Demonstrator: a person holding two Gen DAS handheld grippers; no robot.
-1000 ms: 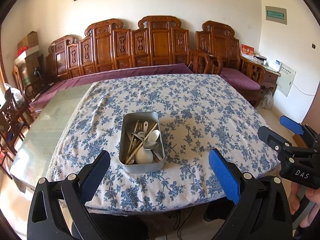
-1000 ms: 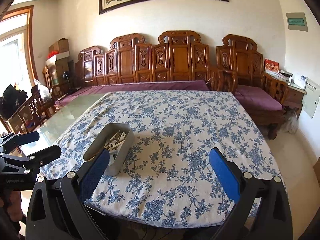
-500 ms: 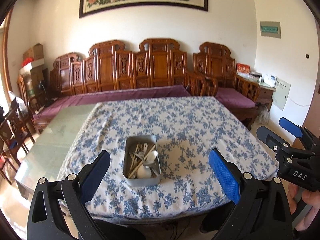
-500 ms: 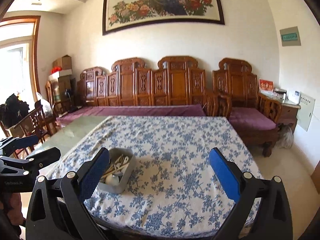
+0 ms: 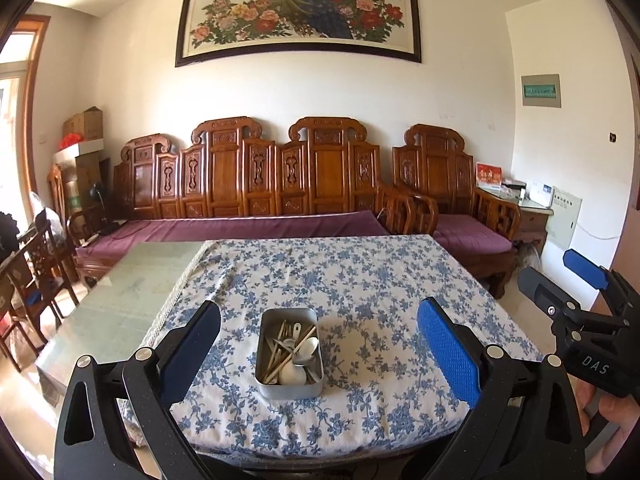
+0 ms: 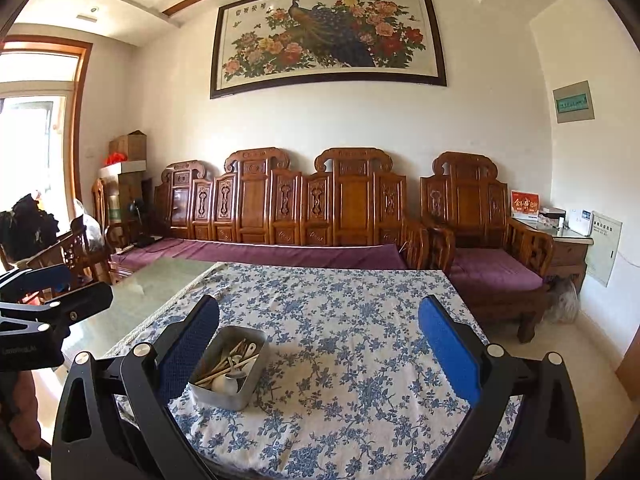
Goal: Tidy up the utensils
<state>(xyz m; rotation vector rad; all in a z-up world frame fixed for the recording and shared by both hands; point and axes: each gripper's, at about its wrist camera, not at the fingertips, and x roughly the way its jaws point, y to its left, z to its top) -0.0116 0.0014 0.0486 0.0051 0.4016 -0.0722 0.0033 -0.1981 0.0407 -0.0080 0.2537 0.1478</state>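
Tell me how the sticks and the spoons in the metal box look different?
The sticks are thin, straight and tan, like wood; the spoons are white or silvery and shiny. The sticks are the same width all along; the spoons widen into round bowls. Both lie jumbled together in the metal box on the flowered cloth.

Left wrist view: set behind the near edge of the desk draped in a blue-flowered white cloth (image 5: pixel 360 280), facing level along it toward the carved wooden sofa (image 5: pixel 280 176) and the framed peacock painting (image 5: pixel 298 12). Rectangular metal tin of utensils (image 5: pixel 290 354) at lower centre, fairly near. Right wrist view: beside it, facing the same wall, same tin (image 6: pixel 228 366) at lower left. Shared: desk, tin, sofa, painting. Each camera's neighbouring black tongs at the frame edge: right (image 5: pixel 576 284), left (image 6: pixel 52 284).
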